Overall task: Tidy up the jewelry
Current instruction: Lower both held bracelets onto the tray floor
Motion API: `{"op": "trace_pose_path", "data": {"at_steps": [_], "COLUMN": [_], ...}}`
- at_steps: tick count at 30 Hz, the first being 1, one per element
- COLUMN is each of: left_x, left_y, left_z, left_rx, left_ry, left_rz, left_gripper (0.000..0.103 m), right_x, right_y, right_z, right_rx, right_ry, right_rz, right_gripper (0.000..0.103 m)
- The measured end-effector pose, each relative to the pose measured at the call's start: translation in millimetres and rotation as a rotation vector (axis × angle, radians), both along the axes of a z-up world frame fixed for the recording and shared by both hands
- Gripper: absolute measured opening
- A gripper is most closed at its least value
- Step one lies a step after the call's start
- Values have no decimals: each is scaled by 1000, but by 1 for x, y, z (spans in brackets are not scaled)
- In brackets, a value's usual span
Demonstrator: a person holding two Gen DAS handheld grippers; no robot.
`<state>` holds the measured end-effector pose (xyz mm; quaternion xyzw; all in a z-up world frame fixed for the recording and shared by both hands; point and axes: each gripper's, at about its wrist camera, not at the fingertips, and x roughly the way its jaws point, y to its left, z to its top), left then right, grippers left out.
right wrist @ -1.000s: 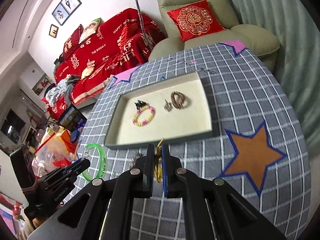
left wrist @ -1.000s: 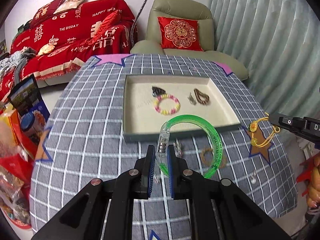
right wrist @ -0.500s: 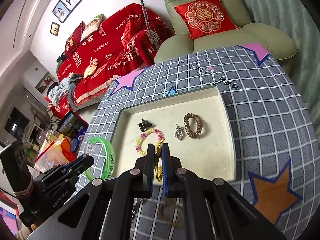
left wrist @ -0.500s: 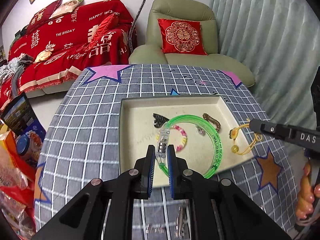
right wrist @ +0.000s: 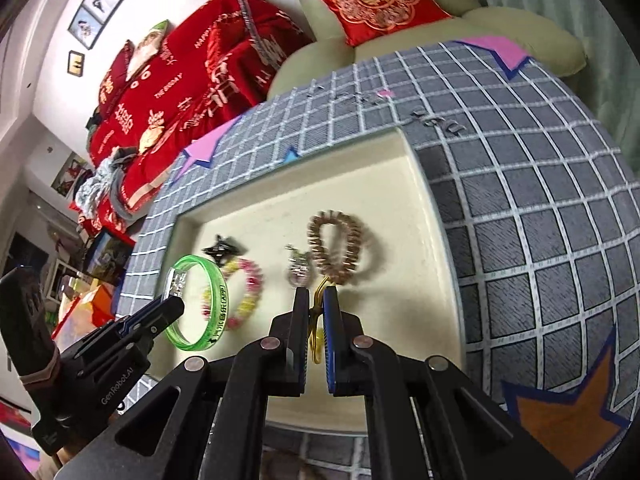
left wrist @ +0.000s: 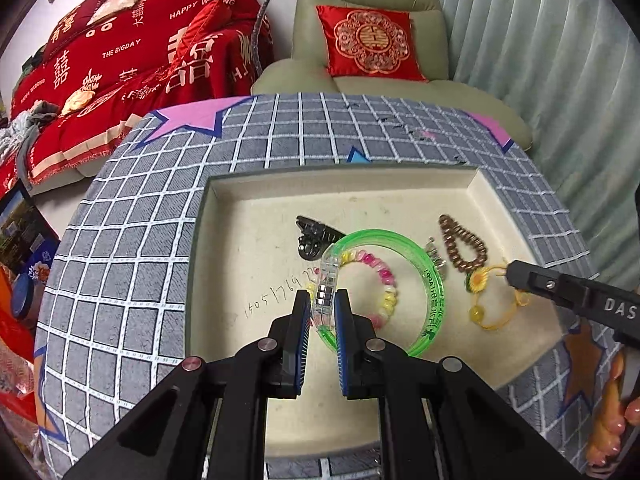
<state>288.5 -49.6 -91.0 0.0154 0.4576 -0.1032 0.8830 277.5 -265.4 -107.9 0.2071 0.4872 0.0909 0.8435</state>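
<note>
My left gripper (left wrist: 322, 304) is shut on the clear clasp of a green bangle (left wrist: 434, 300) and holds it low over the cream tray (left wrist: 240, 208), above a pink and yellow bead bracelet (left wrist: 384, 280). My right gripper (right wrist: 316, 300) is shut on a yellow cord bracelet (right wrist: 318, 344) with a sunflower charm (left wrist: 478, 280), over the tray's right part. In the tray lie a black hair clip (left wrist: 314, 236), a brown bead bracelet (left wrist: 462, 248) and a small silver charm (right wrist: 298, 268). The green bangle also shows in the right wrist view (right wrist: 218, 300).
The tray sits on a round table with a grey checked cloth (left wrist: 132, 248) with star patches. A green armchair (left wrist: 360, 20) and a red-covered sofa (left wrist: 120, 52) stand behind it. Bags and boxes (left wrist: 16, 280) lie on the floor at the left.
Both grippers have moved forward from the table's near edge to low over the tray, each still holding its bracelet.
</note>
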Motion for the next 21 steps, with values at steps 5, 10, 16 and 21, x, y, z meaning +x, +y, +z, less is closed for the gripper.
{"op": "trace_pose_path", "data": {"at_steps": [5, 10, 16, 21], "left_x": [4, 4, 3, 3], "left_y": [-3, -7, -10, -18], "left_z": [-14, -23, -23, -24], "left_rx": [33, 67, 89, 134], "left_ry": [16, 21, 12, -2], "left_rz": [3, -1, -3, -10], "left_gripper": [21, 21, 21, 21], "right_x": [0, 1, 2, 2], "right_y": [-2, -1, 2, 10], "right_z": [-9, -19, -26, -27], "right_rx": [-39, -73, -108, -161], "right_ry": [5, 21, 31, 31], "right_rz": [8, 21, 32, 56], "right_gripper": [7, 8, 8, 8]}}
